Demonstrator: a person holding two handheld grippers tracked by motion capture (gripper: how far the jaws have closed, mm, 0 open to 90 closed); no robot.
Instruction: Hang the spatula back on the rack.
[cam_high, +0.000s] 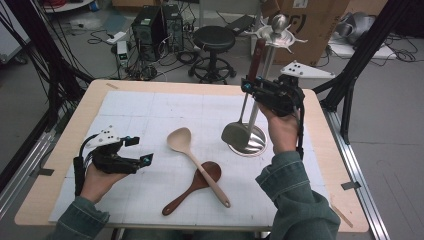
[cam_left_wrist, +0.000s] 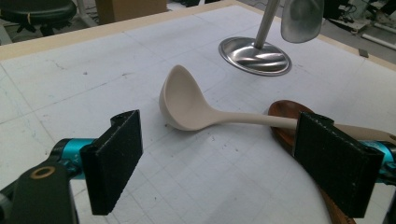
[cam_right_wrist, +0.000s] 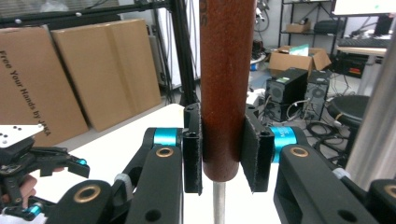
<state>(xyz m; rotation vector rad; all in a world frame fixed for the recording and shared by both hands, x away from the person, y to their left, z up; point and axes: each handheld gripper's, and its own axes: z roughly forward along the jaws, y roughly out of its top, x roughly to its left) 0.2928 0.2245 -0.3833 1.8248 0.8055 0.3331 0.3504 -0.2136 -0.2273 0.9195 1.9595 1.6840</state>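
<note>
Right gripper (cam_right_wrist: 223, 154) clamps metal ladle's wooden handle (cam_right_wrist: 226, 84), stand (cam_high: 248, 137) just beside. Left gripper (cam_left_wrist: 219, 154) jaws apart, empty; 2 spoons, cream (cam_left_wrist: 187, 105) & brown (cam_left_wrist: 286, 116), ahead.

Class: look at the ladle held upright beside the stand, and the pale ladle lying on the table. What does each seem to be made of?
Held ladle: shiny grey bowl and thin rod, likely steel; reddish-brown handle with fine grain, probably wood.
Pale ladle: matte cream, smooth and uniform, plastic or light wood.
</note>
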